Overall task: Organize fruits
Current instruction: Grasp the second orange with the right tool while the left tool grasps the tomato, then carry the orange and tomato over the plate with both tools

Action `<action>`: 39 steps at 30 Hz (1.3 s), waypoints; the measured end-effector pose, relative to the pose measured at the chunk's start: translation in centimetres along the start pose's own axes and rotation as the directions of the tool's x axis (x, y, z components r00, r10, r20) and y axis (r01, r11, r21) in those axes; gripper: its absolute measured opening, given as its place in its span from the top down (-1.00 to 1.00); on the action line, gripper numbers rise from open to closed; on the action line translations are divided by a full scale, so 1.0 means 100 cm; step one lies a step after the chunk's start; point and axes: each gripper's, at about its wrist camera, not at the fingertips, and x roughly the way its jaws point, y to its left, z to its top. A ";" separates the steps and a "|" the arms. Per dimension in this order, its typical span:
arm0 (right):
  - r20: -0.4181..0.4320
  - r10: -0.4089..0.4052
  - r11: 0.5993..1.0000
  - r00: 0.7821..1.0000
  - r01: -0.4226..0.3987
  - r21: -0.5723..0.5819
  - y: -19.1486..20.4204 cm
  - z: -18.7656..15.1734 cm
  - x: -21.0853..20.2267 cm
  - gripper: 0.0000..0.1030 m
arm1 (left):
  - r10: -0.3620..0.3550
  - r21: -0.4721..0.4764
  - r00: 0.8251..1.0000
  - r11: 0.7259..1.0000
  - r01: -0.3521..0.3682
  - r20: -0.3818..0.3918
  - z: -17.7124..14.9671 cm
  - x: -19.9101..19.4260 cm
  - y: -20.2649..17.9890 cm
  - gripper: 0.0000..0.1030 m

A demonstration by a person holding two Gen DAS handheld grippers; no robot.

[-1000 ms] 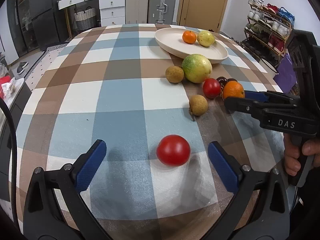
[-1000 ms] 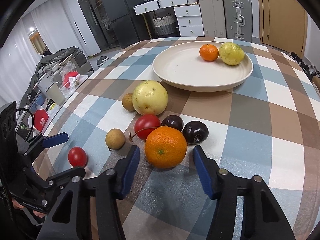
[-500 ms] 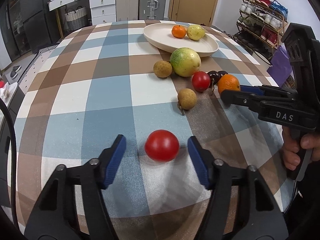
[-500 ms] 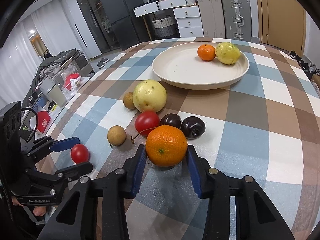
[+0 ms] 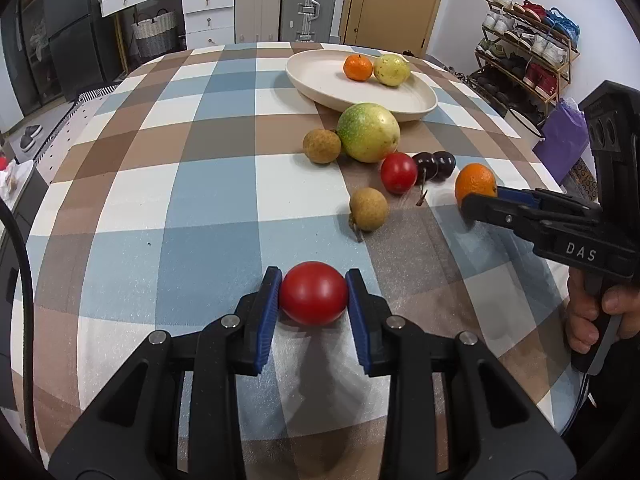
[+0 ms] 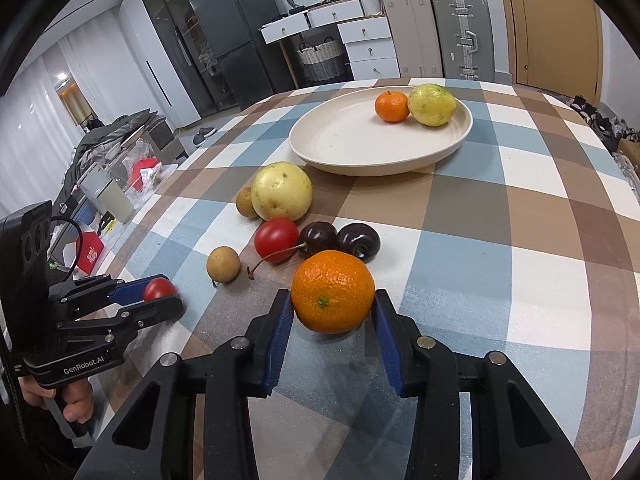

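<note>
Table (image 5: 168,184): checked cloth with loose fruit.
Plate (image 6: 344,152): far side, bearing two fruits.
Right gripper (image 6: 332,312): clamped on orange (image 6: 332,296), near cherries.
Left gripper (image 5: 313,300): jaws closing, pads pressing tomato (image 5: 313,298) on table.

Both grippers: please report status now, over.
Left gripper closing, pads on red tomato. Right gripper shut on orange. Plate holds two fruits, room left. Path to plate: loose fruits between.
</note>
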 end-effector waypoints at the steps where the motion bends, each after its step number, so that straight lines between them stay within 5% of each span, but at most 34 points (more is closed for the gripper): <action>1: 0.001 -0.001 1.000 1.000 0.001 0.002 -0.001 0.000 -0.001 0.20 | 0.002 0.001 1.000 1.000 -0.002 0.003 0.001 0.000 -0.001 0.42; 39: 0.098 0.007 1.000 0.995 -0.005 -0.018 -0.021 0.020 -0.032 0.20 | -0.003 0.057 0.992 0.998 -0.004 0.122 0.075 0.005 -0.041 0.42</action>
